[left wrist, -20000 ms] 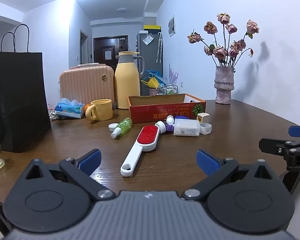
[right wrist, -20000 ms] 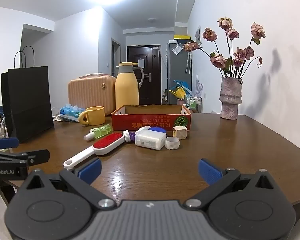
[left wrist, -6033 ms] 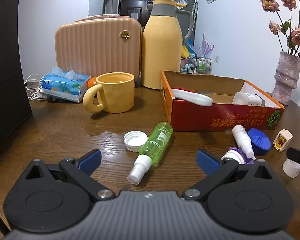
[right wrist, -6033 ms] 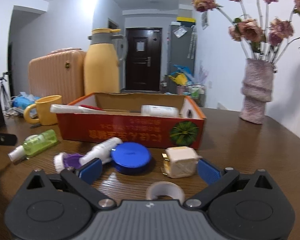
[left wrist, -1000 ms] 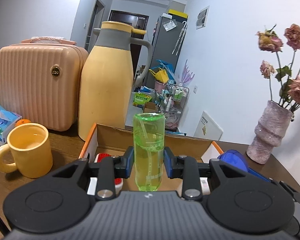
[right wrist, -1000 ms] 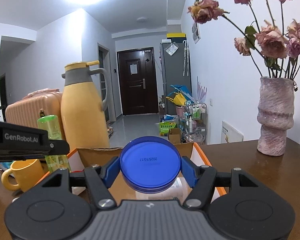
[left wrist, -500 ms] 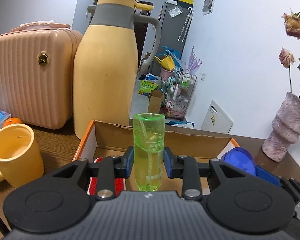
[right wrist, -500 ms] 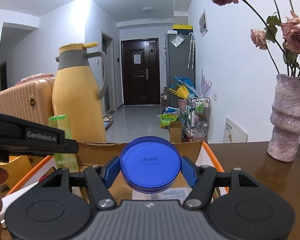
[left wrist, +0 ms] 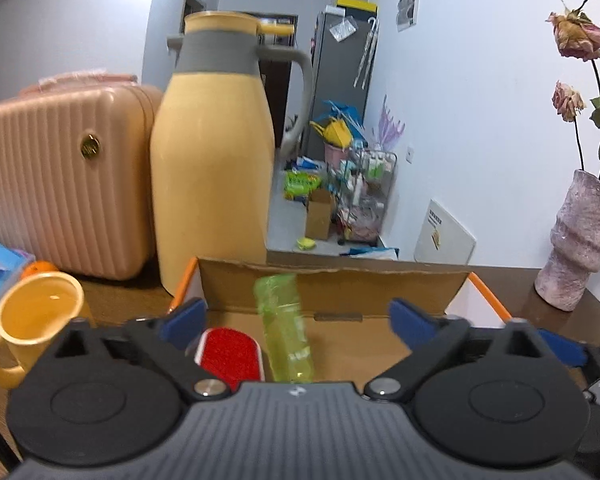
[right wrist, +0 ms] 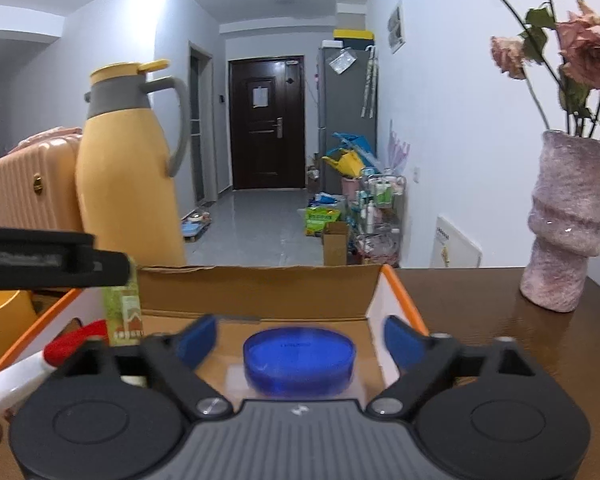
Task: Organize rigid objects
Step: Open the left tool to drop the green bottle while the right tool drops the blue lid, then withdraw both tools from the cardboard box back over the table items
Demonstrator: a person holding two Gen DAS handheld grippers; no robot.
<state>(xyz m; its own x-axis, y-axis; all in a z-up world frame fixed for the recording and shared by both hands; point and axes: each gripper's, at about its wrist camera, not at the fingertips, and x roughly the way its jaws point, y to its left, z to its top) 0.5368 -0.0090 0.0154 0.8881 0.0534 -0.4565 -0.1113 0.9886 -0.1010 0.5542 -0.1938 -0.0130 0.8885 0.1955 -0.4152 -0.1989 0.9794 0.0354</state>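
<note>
Right gripper (right wrist: 298, 338): jaws have just been opening and stand wide; blue pads clear of the blue round lid (right wrist: 299, 364) on both sides. Lid blurred, flat, between the pads, over a clear container (right wrist: 236, 378) in the cardboard box (right wrist: 260, 288), toward the box's right wall. Green spray bottle (right wrist: 123, 312) blurred, roughly upright, at the box's left end beside the red-and-white brush (right wrist: 66, 346). Left gripper (right wrist: 48, 258) enters from the left edge above them. Yellow jug (right wrist: 130, 184) behind the box's left far corner; pink vase (right wrist: 566, 224) on the table (right wrist: 500, 308) toward its right edge.
</note>
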